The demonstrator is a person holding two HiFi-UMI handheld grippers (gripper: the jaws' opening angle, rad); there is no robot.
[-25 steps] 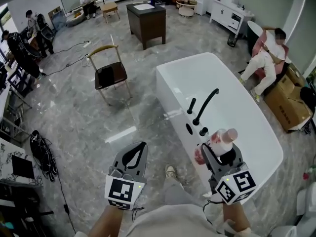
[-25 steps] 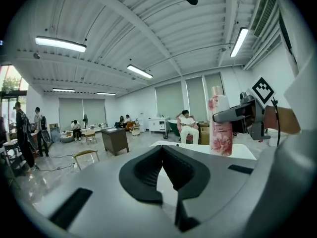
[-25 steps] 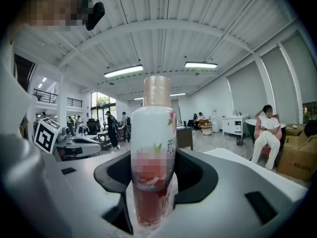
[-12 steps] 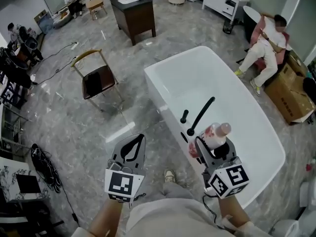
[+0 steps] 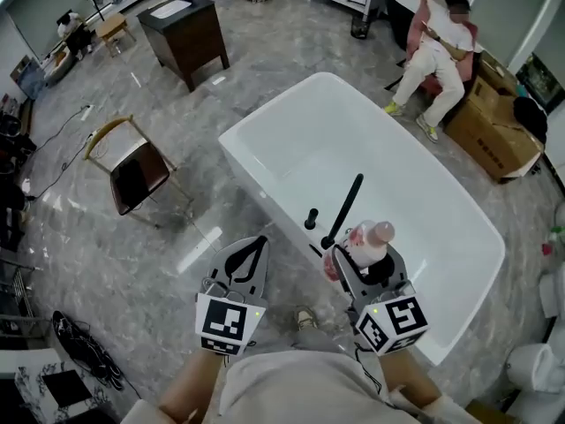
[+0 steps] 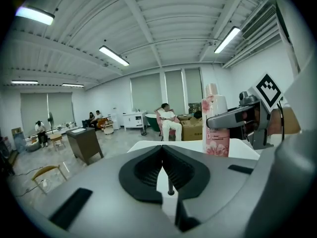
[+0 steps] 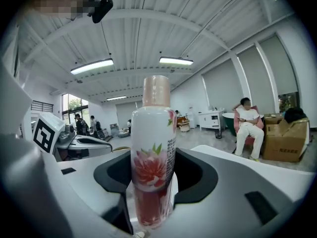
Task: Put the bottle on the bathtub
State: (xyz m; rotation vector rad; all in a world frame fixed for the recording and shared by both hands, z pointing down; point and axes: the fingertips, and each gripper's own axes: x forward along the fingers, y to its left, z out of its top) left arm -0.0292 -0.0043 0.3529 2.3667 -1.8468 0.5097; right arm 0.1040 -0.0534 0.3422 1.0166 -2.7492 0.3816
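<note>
Over the near edge of the bathtub (image 5: 371, 140), bottle (image 5: 364, 244) upright, clamped in right claw (image 5: 360, 263); left claw (image 5: 257, 244) together, empty.

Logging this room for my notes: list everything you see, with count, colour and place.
bathtub: 1, white, centre
faucet: 1, black, on bathtub's near rim
bottle: 1, white, pink flowers and cap, in right claw near faucet
chair: 1, wood frame, dark seat, left of bathtub
cabinet: 1, dark brown, far left
seated person: 1, white clothes, far right
cardboard box: 1, brown, beside the person
left claw: 1, grey, shut, empty
right claw: 1, grey, shut on bottle
</note>
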